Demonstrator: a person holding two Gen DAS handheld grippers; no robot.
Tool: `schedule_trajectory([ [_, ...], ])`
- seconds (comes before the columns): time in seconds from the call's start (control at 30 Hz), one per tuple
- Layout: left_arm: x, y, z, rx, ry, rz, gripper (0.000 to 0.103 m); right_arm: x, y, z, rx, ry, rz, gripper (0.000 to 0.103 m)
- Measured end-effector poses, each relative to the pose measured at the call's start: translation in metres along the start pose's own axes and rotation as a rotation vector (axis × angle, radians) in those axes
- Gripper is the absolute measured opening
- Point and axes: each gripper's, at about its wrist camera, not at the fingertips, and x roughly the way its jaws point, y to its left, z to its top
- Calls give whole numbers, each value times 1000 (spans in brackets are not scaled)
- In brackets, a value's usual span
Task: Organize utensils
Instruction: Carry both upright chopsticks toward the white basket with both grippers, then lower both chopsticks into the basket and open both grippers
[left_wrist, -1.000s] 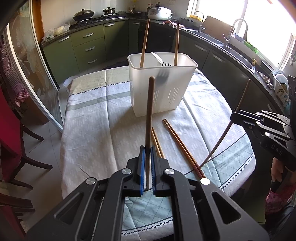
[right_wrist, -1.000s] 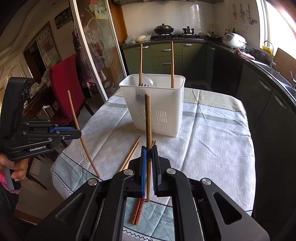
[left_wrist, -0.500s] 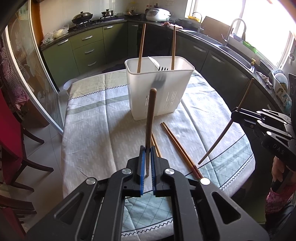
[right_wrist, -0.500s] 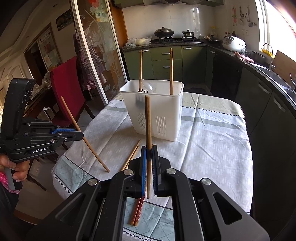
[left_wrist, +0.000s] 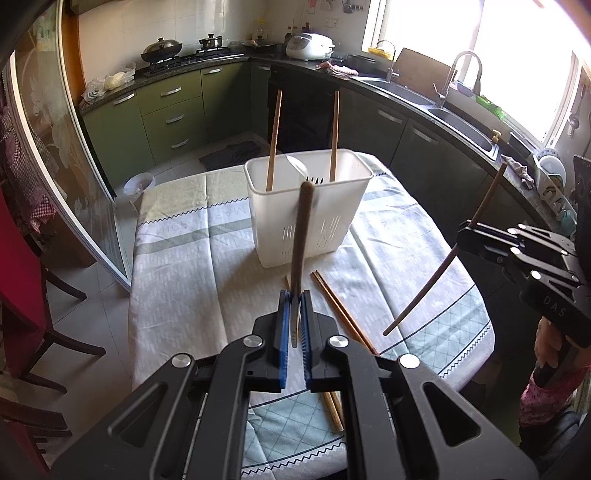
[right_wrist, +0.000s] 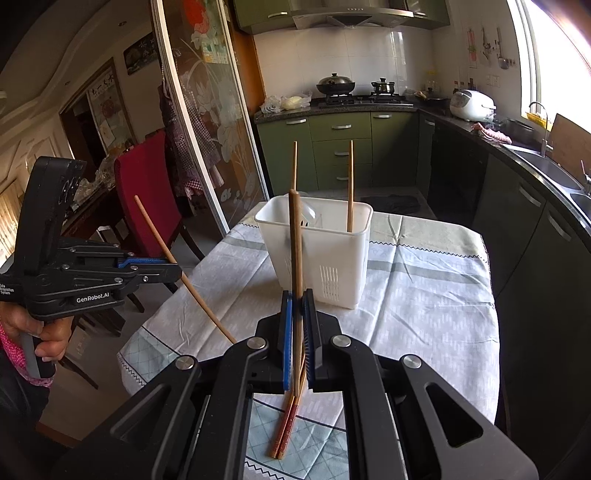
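Observation:
My left gripper is shut on a dark brown chopstick that stands nearly upright, lifted above the tablecloth. My right gripper is shut on a lighter chopstick, also held upright. Each shows in the other's view: the right gripper with its slanted chopstick, the left gripper with its stick. Beyond both stands a white slotted caddy holding two upright chopsticks, a white spoon and a fork. Loose chopsticks lie on the table.
The table wears a grey-and-white checked cloth whose edge falls away near me. A red chair and a glass sliding door stand on the left. Green cabinets and a sink counter wrap the far and right sides.
Both grippers have risen with their chopsticks. The lower tips of the sticks now hang higher off the cloth. The caddy and loose chopsticks stay where they were.

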Motion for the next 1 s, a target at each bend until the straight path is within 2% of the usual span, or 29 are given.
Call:
schedule_trajectory([
  [0.33, -60, -8, 71, 28, -174, 28, 6, -18, -9, 36, 11, -58, 0, 7],
  [0.63, -60, -5, 130, 15, -262, 53, 6, -53, -18, 106, 18, -229, -19, 7],
  [0.73, -43, 1, 142, 1, -255, 74, 6, -52, -23, 130, 30, -273, -33, 7],
  [0.83, -16, 9, 147, -15, -210, 77, 6, -34, -33, 148, 47, -287, -62, 7],
  [1.0, 32, 18, 146, -31, -119, 74, 6, 26, -53, 154, 102, -196, -54, 7],
])
